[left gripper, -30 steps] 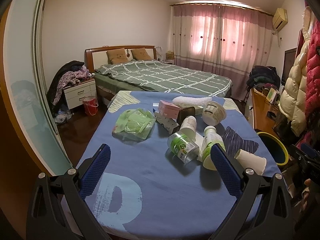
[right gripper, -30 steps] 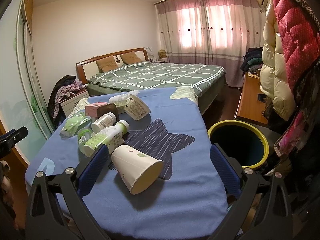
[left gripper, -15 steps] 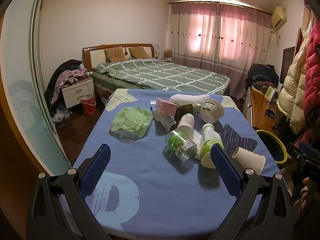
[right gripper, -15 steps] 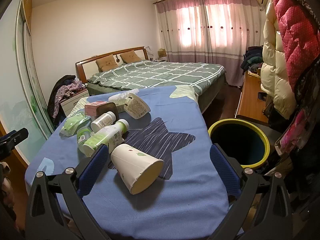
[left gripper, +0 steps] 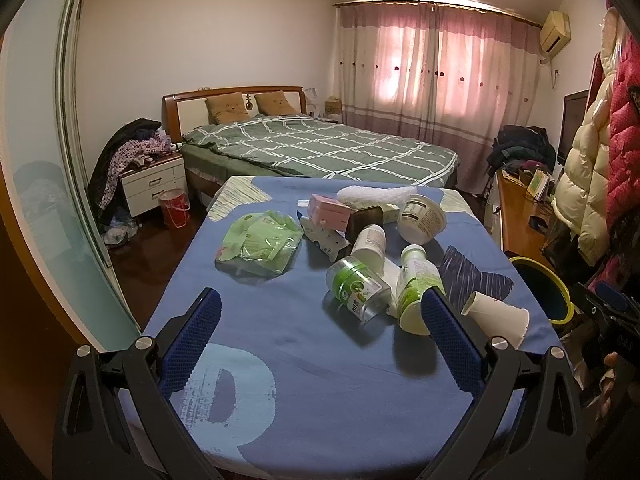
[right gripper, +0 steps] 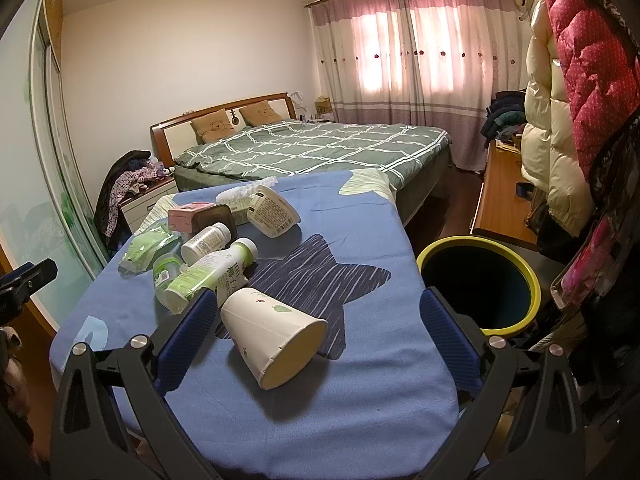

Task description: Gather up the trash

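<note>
Trash lies on a blue-clothed table (left gripper: 304, 360): a green plastic bag (left gripper: 262, 246), a clear jar with a green label (left gripper: 358, 294), a green-and-white bottle (left gripper: 416, 294), a white pill bottle (left gripper: 370, 246), a pink box (left gripper: 328, 210), a tub (left gripper: 422, 218) and a tipped paper cup (left gripper: 498, 318) (right gripper: 272, 334). My left gripper (left gripper: 320, 324) is open and empty, short of the jar. My right gripper (right gripper: 316, 322) is open, its fingers on either side of the paper cup without touching it. A yellow-rimmed bin (right gripper: 480, 284) stands right of the table.
A bed with a green checked cover (left gripper: 320, 148) lies beyond the table. A wooden desk (right gripper: 500, 196) and hanging coats (right gripper: 560, 128) are on the right. A nightstand (left gripper: 154, 184) and a red bucket (left gripper: 174, 208) stand on the left by a glass door.
Both grippers have barely shifted; the left view has drawn back slightly from the table. Nothing on the table has moved.
</note>
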`<state>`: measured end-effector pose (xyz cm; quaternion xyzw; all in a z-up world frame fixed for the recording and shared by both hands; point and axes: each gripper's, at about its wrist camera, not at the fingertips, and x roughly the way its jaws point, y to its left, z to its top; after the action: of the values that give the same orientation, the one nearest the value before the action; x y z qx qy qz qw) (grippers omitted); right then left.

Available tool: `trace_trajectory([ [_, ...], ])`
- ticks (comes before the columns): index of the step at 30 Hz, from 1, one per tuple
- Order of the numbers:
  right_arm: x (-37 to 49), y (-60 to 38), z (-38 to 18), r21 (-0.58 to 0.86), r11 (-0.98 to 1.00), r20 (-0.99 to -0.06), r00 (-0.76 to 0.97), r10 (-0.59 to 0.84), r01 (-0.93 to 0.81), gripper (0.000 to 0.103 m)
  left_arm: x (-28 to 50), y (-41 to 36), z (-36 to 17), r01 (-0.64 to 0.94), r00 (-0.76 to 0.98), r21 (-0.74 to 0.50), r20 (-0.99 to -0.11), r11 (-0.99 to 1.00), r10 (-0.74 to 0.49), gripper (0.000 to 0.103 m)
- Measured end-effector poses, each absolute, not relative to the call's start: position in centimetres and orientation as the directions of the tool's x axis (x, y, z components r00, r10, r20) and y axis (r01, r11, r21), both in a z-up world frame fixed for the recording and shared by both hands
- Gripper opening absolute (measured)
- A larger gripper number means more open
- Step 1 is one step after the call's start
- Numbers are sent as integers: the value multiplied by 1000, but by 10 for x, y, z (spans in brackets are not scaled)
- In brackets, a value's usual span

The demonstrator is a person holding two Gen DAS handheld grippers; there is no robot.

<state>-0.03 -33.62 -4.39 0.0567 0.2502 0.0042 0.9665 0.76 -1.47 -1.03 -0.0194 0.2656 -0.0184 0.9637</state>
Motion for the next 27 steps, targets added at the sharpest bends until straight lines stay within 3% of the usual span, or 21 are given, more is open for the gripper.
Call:
trace_trajectory([
  [27,1,-337,-45,115,993,-487,872,40,19,97,10,-21,-14,42,852,-44,-520,998,-59,99],
])
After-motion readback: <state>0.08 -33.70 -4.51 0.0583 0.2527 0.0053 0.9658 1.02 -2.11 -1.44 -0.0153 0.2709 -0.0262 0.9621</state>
